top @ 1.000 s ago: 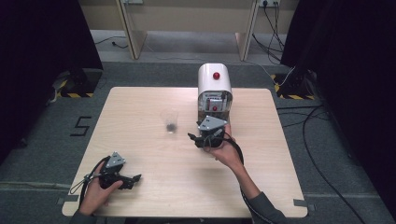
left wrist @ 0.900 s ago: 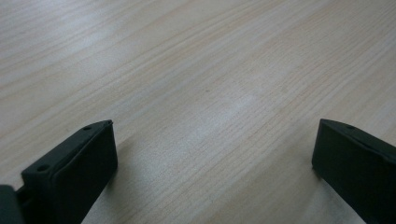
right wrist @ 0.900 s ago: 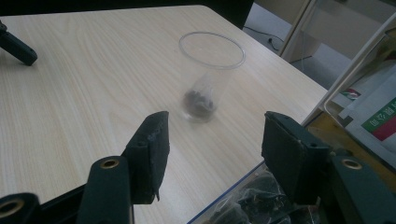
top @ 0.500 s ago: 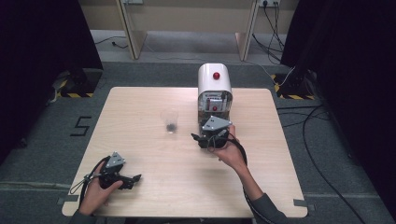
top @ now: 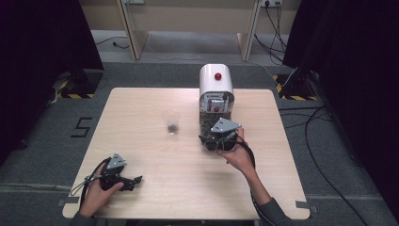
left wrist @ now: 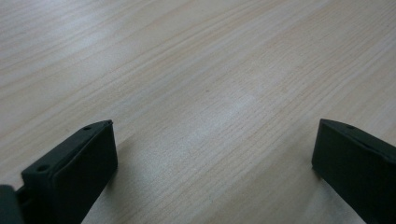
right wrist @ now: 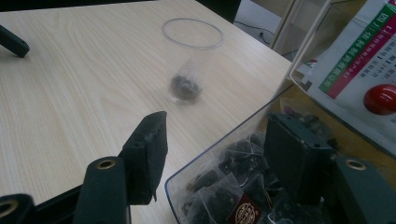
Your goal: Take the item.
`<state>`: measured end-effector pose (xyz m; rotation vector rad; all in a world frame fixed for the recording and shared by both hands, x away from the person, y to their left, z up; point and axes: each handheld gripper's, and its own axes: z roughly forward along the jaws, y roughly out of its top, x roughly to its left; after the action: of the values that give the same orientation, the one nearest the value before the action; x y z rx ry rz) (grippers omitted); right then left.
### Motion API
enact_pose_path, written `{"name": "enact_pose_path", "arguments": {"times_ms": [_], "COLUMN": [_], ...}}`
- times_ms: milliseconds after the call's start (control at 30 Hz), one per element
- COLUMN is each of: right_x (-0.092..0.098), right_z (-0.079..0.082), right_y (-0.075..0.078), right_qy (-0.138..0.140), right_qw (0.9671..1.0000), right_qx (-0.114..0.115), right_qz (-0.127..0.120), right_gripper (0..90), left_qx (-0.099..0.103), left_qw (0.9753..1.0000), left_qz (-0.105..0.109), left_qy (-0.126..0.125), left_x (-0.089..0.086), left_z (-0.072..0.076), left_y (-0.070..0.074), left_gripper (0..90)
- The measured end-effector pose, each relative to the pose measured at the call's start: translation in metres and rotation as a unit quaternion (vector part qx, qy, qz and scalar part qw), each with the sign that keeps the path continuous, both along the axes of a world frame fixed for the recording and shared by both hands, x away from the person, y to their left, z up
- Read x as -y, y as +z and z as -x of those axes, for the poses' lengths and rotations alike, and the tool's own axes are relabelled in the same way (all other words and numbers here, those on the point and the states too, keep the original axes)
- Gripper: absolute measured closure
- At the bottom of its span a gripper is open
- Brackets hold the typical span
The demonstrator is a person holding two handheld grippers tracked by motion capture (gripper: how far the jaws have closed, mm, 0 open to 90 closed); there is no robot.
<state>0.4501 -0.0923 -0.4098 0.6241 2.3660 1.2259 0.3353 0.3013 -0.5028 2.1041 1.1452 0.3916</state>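
Note:
A clear box of tea bags (right wrist: 224, 186) stands in front of a white machine (top: 215, 82) with a red button. My right gripper (right wrist: 217, 135) is open and straddles the box's near wall: one jaw is inside among the tea bags, the other outside over the table. In the high view the right gripper (top: 217, 139) sits just in front of the box (top: 206, 123). A clear plastic cup (right wrist: 191, 56) with one tea bag (right wrist: 184, 88) at its bottom stands upright to the left; the high view shows the cup (top: 171, 121) mid-table. My left gripper (top: 124, 181) is open, low over bare wood (left wrist: 215, 123).
The wooden table (top: 141, 108) has free room at left and front. A label with a red dot (right wrist: 380, 99) on the machine's front is close to the right jaw. Cables (top: 291, 115) run over the floor to the right.
My right gripper has edged slightly right and nearer the front of the box. The left gripper and the cup have stayed put.

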Motion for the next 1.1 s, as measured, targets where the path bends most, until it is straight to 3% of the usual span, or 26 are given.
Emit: {"name": "enact_pose_path", "arguments": {"times_ms": [1100], "right_x": [0.044], "right_z": [0.012], "right_y": [0.005], "right_qy": [-0.043], "right_qw": [0.9991], "right_qx": [0.002], "right_qz": [-0.008], "right_gripper": [38.8], "left_qx": [0.000], "left_qw": [1.0000], "left_qz": [0.000], "left_qy": [0.000], "left_x": [0.000], "left_z": [0.000], "left_y": [0.000], "left_gripper": [0.0]}}
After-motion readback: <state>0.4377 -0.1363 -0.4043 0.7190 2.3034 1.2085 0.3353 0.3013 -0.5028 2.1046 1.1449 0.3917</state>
